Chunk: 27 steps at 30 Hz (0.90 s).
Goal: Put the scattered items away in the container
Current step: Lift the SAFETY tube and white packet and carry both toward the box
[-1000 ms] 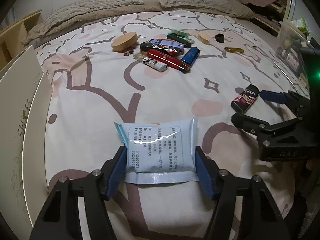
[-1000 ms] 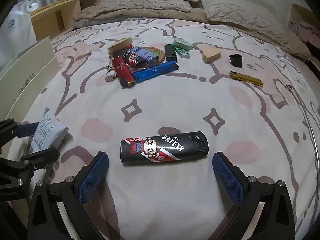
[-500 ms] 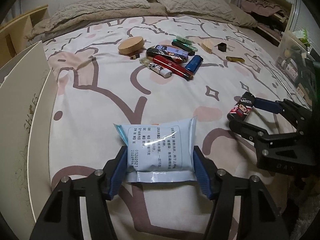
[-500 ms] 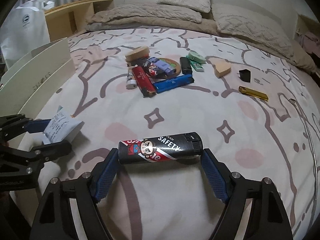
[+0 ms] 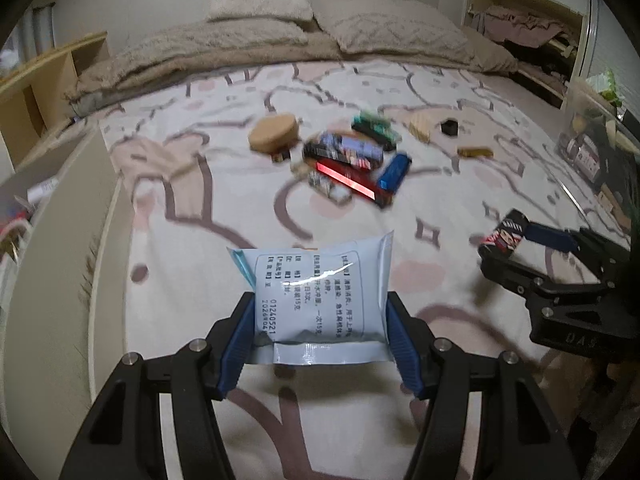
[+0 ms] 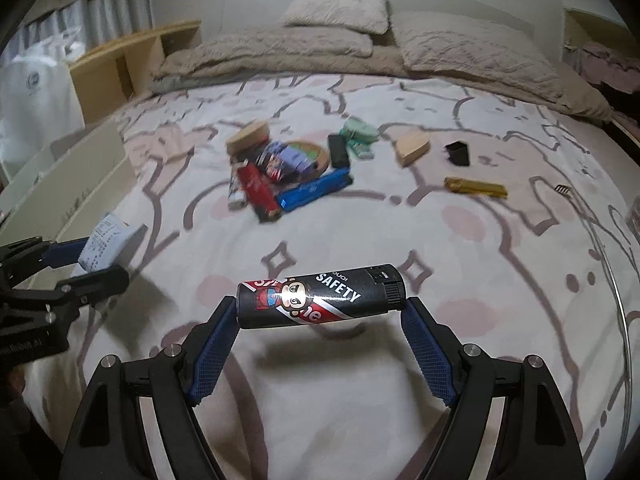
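Since one second ago the right gripper (image 6: 320,318) has closed its jaws on the ends of the black lighter (image 6: 320,300), and both it and the left gripper (image 5: 320,334) now hold their things lifted clear of the bedsheet (image 6: 360,232). The lighter is a glossy cylinder with a cartoon figure and the word SAFETY. The left gripper clamps a flat, shiny pale-blue sachet (image 5: 316,292) with printed text. The other small items (image 6: 288,176) lie at 12 o'clock.

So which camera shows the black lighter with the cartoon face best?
The right wrist view: the black lighter fills the middle, held end to end in the right gripper, its "SAFETY" print readable. The left wrist view shows it small and blurred at the right edge.
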Each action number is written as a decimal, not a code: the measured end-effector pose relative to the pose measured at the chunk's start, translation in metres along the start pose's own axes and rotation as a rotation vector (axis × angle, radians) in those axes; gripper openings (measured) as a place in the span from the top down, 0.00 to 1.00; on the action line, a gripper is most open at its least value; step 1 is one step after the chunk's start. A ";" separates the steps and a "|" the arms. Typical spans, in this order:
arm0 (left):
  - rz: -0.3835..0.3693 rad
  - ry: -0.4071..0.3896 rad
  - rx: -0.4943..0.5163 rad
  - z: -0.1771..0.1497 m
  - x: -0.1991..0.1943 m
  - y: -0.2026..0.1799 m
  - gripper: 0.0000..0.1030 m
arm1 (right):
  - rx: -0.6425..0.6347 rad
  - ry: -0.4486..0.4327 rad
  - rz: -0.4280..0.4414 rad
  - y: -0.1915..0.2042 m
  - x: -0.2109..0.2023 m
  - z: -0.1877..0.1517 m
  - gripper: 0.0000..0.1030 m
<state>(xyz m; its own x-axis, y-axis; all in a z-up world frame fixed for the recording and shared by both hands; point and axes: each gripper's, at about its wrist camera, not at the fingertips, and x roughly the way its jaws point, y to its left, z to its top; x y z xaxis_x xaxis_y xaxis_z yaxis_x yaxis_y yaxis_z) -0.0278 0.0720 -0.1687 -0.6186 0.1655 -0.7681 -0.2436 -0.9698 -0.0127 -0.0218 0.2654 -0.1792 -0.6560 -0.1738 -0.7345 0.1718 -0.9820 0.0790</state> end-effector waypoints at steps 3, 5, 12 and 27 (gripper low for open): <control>-0.003 -0.035 -0.005 0.013 -0.009 0.001 0.39 | 0.027 -0.035 -0.008 -0.006 -0.007 0.004 0.20; 0.005 -0.060 -0.001 0.022 -0.015 0.002 0.39 | 0.039 -0.046 -0.023 -0.010 -0.008 0.007 0.20; 0.025 -0.128 -0.032 0.046 -0.029 0.015 0.39 | 0.073 -0.112 -0.026 -0.018 -0.019 0.021 0.20; 0.047 -0.271 -0.094 0.075 -0.071 0.030 0.39 | 0.075 -0.252 -0.024 -0.025 -0.056 0.055 0.20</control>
<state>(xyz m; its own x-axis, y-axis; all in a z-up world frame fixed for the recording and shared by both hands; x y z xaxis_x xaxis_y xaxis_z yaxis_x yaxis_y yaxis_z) -0.0470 0.0447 -0.0666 -0.8079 0.1498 -0.5699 -0.1475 -0.9878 -0.0505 -0.0298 0.2954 -0.1030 -0.8232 -0.1542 -0.5464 0.1051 -0.9872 0.1202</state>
